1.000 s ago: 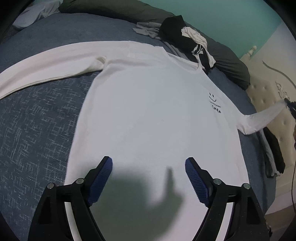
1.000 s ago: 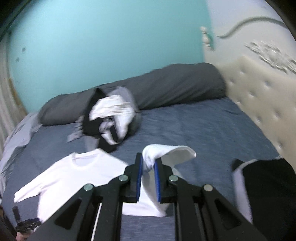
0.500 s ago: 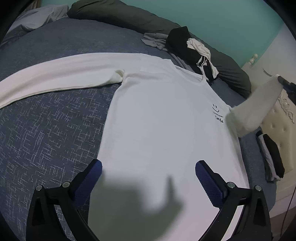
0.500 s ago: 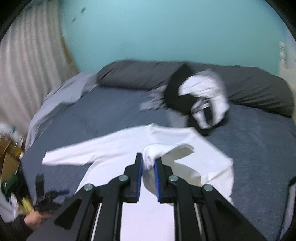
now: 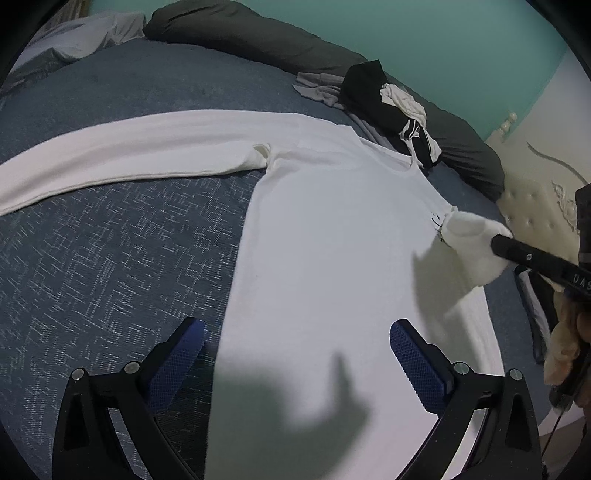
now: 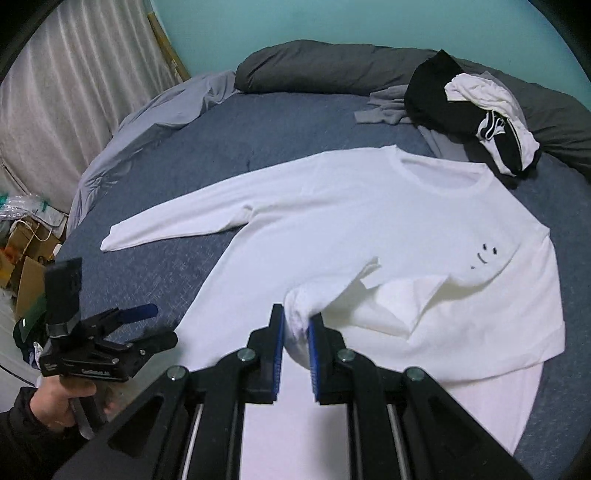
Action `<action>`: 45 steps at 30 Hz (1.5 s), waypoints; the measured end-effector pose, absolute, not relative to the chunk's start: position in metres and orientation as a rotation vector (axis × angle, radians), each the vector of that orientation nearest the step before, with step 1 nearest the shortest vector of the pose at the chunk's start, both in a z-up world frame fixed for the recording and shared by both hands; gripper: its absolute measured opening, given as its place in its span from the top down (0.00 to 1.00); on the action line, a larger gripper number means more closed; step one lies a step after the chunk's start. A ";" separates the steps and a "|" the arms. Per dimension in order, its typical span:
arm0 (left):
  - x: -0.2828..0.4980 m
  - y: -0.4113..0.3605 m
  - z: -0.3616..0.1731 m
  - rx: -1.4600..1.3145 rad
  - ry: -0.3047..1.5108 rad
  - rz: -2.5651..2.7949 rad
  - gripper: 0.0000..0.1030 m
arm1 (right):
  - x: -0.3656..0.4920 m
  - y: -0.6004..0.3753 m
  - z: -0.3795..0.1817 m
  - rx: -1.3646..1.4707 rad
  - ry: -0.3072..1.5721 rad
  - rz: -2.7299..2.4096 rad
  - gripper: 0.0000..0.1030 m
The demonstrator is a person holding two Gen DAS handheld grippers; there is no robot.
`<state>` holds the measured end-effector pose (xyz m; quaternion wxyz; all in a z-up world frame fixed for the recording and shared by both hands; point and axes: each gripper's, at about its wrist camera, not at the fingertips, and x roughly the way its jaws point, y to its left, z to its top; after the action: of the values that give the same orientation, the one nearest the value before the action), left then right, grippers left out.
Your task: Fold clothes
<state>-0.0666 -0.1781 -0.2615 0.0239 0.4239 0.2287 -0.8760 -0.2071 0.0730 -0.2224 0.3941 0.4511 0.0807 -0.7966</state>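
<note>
The right gripper [image 6: 295,334] pinches the cuff of a white shirt's sleeve [image 6: 388,295] between its blue pads [image 6: 277,354], holding that sleeve folded in over the chest of the shirt [image 6: 332,236]. The sleeve lies bunched and creased across the body, just below a small smiley face print [image 6: 485,254] near the shoulder. The left gripper [image 5: 295,362] hovers over the lower part of the shirt with its fingers [image 5: 415,363] spread wide and nothing between them; its shadow falls on the white cloth beneath. In the right wrist view a hand [image 6: 59,406] in a dark sleeve grips the left gripper's handle at the edge of the bed.

The shirt is laid flat, front up, on a blue bedspread [image 5: 110,266], its other sleeve [image 5: 129,151] stretched straight out to the side. Beyond the collar sits a heap of black and white clothes [image 6: 476,110], touching a long grey pillow [image 6: 332,66] that runs along a teal wall [image 6: 332,22]. A pale tufted headboard [image 5: 535,206] stands at the right edge of the left wrist view, and cardboard boxes [image 6: 26,258] sit below a curtain [image 6: 74,92] beside the bed.
</note>
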 end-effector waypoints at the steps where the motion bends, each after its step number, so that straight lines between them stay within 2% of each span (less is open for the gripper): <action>1: -0.067 -0.178 -0.262 1.315 0.701 -2.709 0.00 | -0.206 0.070 -0.225 1.147 0.206 -2.019 0.89; 9: -0.068 -0.180 -0.263 1.322 0.697 -2.707 0.00 | -0.193 0.058 -0.245 1.191 0.223 -1.963 0.89; 12: -0.069 -0.179 -0.262 1.321 0.695 -2.714 0.00 | -0.191 0.056 -0.259 1.229 0.221 -1.956 0.86; 15: -0.070 -0.177 -0.262 1.325 0.681 -2.717 0.00 | -0.190 0.059 -0.267 1.253 0.167 -1.950 0.76; 17: -0.070 -0.175 -0.262 1.320 0.657 -2.710 0.00 | -0.189 0.062 -0.272 1.268 0.131 -1.946 0.64; 22: -0.071 -0.172 -0.260 1.316 0.631 -2.714 0.00 | -0.184 0.080 -0.260 1.232 0.043 -1.988 0.62; 29: -0.077 -0.158 -0.254 1.339 0.605 -2.756 0.00 | -0.179 0.149 -0.246 1.195 -0.232 -2.101 0.60; 37: -0.102 -0.129 -0.253 1.391 0.526 -2.825 0.00 | -0.169 0.207 -0.271 1.258 -0.446 -2.171 0.60; 45: -0.118 -0.112 -0.264 1.422 0.430 -2.816 0.01 | -0.169 0.238 -0.297 1.262 -0.579 -2.167 0.60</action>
<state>-0.1175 -0.1124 -0.2639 -0.0213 0.4466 0.1350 -0.8843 -0.1689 0.2377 -0.2970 0.2802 0.4709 -0.2161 -0.8081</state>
